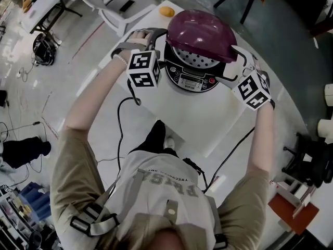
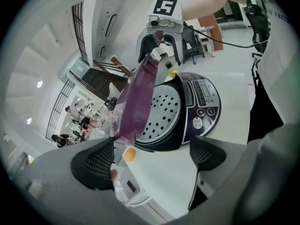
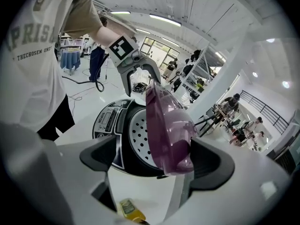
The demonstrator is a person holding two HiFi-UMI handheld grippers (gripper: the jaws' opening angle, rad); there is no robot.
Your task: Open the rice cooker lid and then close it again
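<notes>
Toward the white worktop's [image 1: 208, 124] far edge, the round rice cooker's [image 1: 193, 73] glossy purple lid [image 1: 200, 33] stands part-raised over its perforated metal inner plate. The left gripper [image 2: 150, 156] and right gripper [image 3: 157, 161] flank it, both with jaws spread and gripping nothing.

A white table [image 1: 208, 120] carries the rice cooker [image 1: 193, 80], which stands toward its far end with bare tabletop on the near side. A small round orange thing [image 1: 166, 11] lies at the far edge behind the cooker. A yellow packet [image 3: 129, 210] seems to lie on the table too, though the right gripper view is too warped to be sure.
</notes>
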